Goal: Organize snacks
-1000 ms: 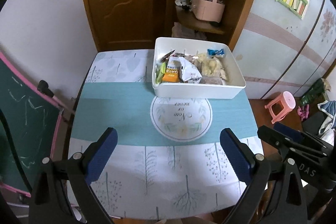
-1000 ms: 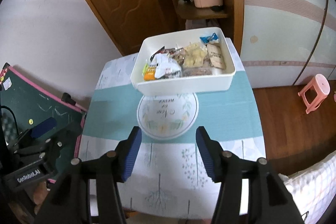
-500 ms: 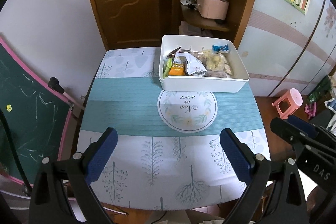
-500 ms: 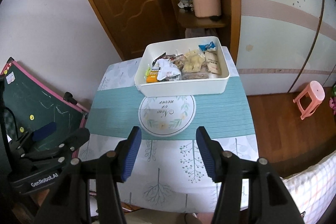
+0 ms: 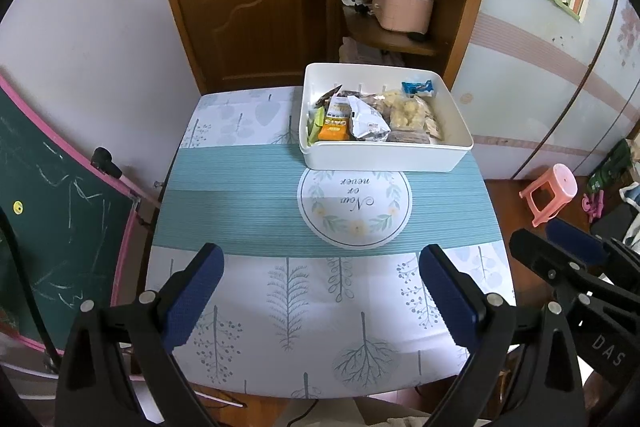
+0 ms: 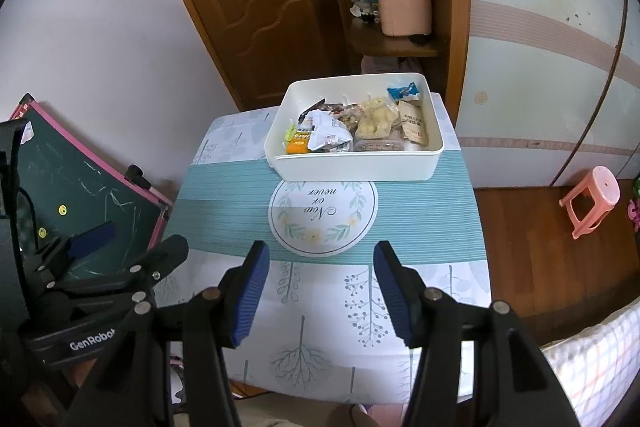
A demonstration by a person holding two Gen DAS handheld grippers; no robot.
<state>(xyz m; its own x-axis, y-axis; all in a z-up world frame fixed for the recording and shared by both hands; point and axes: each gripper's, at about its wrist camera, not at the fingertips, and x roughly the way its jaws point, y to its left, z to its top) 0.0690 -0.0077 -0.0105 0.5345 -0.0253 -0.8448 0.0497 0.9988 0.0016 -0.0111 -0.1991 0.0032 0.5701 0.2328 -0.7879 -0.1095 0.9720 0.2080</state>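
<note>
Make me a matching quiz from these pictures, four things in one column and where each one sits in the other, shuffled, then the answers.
Things:
1. white bin
2. pink basket
3. pink stool
4. chalkboard

Places:
A. on the wooden floor, right of the table
B. on the table's far side, holding snacks
C. leaning left of the table
D. on the wooden corner shelf

Pairs: 1-B, 2-D, 3-A, 4-C
</note>
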